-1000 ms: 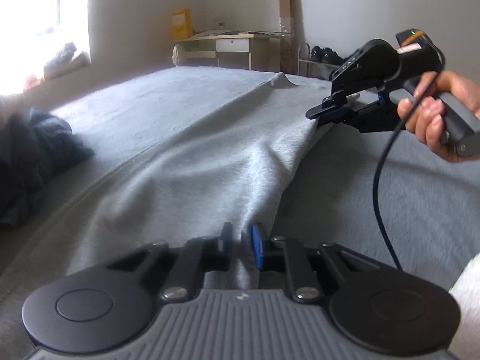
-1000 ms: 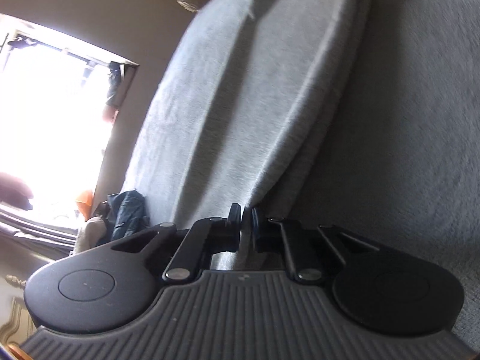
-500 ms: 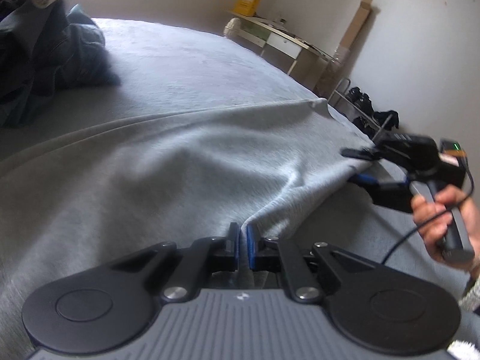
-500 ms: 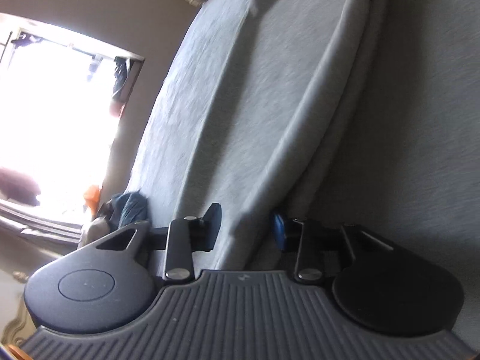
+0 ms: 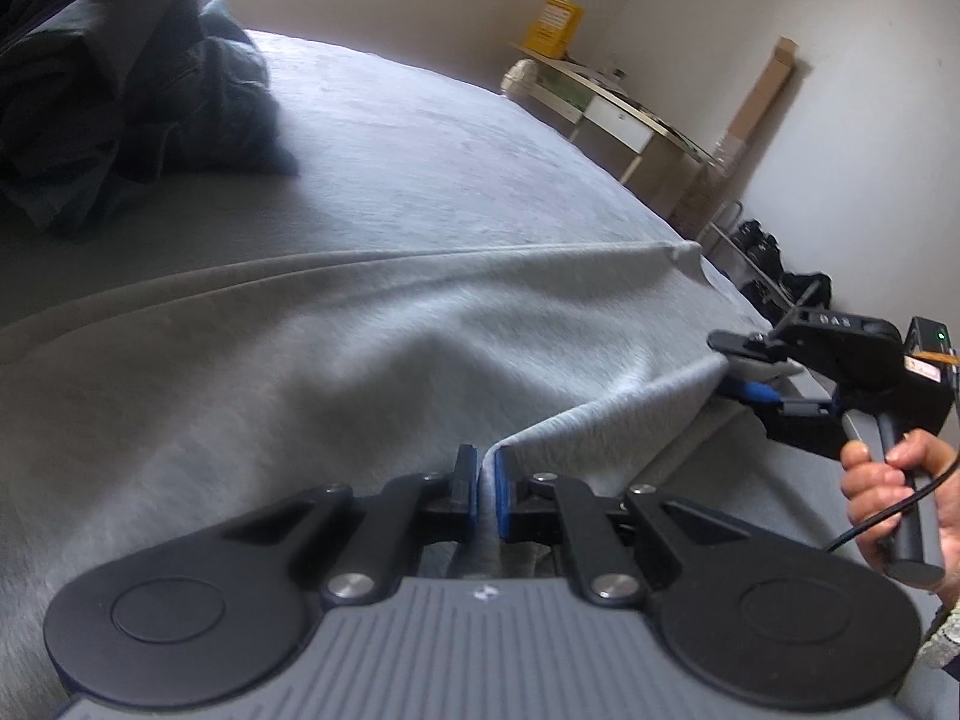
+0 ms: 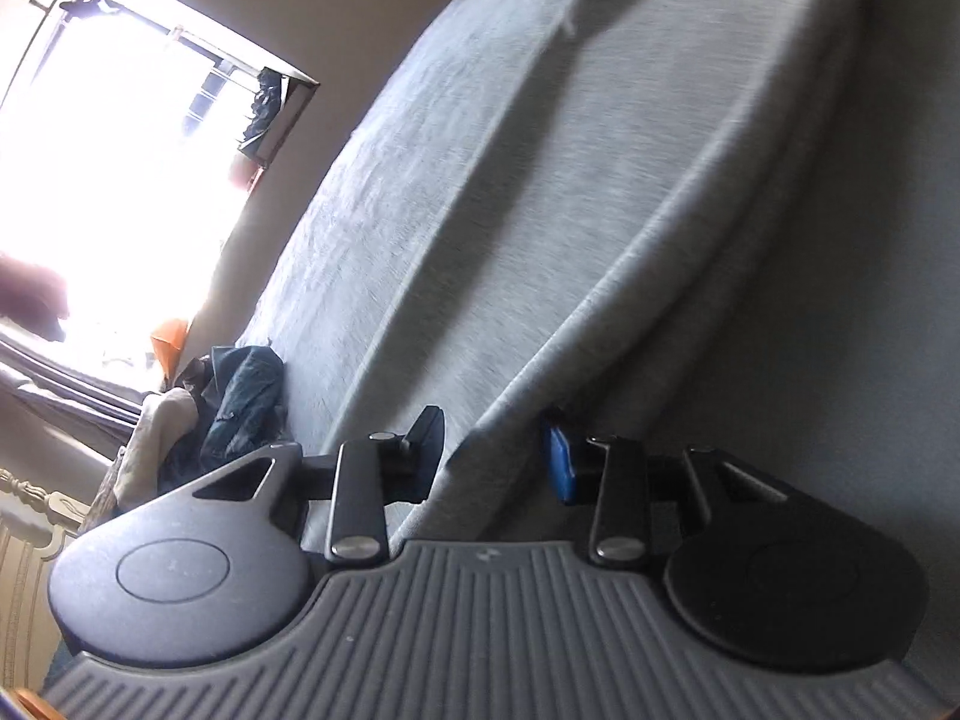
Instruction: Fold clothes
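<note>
My left gripper [image 5: 487,495] pinches the near edge of the grey garment [image 5: 336,360], which lies spread across the bed [image 5: 420,138]. Further along that edge my right gripper [image 6: 495,450] has its fingers apart, cloth lying loose between them. Beyond, dark clothes [image 5: 120,90] sit piled near the window

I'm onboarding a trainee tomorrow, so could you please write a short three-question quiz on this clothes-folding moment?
1. True or false: the left tongs are shut on the grey garment.
2. The right tongs are: A) clamped on the garment, B) open with its edge between the jaws, C) holding dark clothes.
3. What lies at the bed's far corner near the window?

Key: 1 true. 2 B. 3 A pile of dark clothes.
</note>
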Motion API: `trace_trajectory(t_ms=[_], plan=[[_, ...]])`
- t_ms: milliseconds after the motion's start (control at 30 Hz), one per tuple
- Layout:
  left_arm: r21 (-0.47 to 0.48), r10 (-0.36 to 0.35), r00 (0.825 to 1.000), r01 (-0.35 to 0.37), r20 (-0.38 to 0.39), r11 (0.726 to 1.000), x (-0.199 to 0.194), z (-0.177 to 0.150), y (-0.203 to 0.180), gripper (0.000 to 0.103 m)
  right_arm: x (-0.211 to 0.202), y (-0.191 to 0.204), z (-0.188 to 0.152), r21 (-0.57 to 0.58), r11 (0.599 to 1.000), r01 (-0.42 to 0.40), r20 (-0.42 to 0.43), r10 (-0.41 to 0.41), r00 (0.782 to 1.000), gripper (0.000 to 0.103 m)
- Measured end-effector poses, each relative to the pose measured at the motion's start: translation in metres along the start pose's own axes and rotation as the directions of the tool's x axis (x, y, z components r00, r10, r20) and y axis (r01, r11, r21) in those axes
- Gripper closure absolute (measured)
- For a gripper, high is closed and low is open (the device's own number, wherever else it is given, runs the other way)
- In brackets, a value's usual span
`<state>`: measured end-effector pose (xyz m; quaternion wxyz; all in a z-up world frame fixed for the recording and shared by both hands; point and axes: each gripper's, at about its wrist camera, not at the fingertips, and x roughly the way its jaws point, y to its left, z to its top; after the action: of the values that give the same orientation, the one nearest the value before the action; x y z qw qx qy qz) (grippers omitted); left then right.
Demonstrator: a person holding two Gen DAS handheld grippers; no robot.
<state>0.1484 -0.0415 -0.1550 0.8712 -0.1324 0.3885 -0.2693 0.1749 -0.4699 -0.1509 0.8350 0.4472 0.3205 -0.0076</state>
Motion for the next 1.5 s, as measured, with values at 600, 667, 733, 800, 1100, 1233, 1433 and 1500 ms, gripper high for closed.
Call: trace_trajectory(t_ms=[600, 667, 733, 800, 1100, 1233, 1433, 1500], plan=[[-0.034, 0.01, 1.0, -0.009, 0.02, 0.999, 0.006, 0.0, 0.006, 0.095, 0.021, 0.063, -0.054, -0.654, 0.733, 0.187, 0.007, -0.241, 0.97, 0.069], [-0.034, 0.011, 1.0, -0.011, 0.02, 0.999, 0.006, 0.0, 0.006, 0.095, 0.029, 0.067, -0.062, -0.727, 0.655, 0.205, 0.026, -0.272, 0.962, 0.068], [-0.035, 0.013, 1.0, -0.012, 0.021, 0.999, 0.006, 0.0, 0.006, 0.095, 0.034, 0.069, -0.062, -0.756, 0.622, 0.203, 0.022, -0.286, 0.958, 0.068], [-0.036, 0.014, 1.0, -0.013, 0.022, 0.999, 0.006, 0.0, 0.006, 0.095, 0.029, 0.067, -0.06, -0.782, 0.597, 0.177, -0.031, -0.322, 0.946, 0.069], [-0.035, 0.021, 1.0, -0.02, 0.023, 0.999, 0.005, 0.0, 0.005, 0.093, -0.021, 0.046, -0.056, -0.734, 0.65, 0.2, -0.041, -0.335, 0.941, 0.071], [-0.039, 0.022, 1.0, -0.021, 0.022, 0.999, 0.005, 0.0, 0.006, 0.093, -0.046, -0.001, -0.008, -0.367, 0.884, 0.291, 0.066, -0.287, 0.956, 0.069], [-0.042, 0.021, 1.0, -0.02, 0.022, 0.999, 0.005, 0.0, 0.006, 0.092, -0.068, -0.082, 0.046, 0.148, 0.968, 0.205, 0.191, -0.231, 0.954, 0.07], [-0.041, 0.022, 1.0, -0.021, 0.022, 0.999, 0.004, 0.0, 0.005, 0.092, -0.064, -0.092, 0.057, 0.192, 0.964, 0.183, 0.201, -0.221, 0.954, 0.072]])
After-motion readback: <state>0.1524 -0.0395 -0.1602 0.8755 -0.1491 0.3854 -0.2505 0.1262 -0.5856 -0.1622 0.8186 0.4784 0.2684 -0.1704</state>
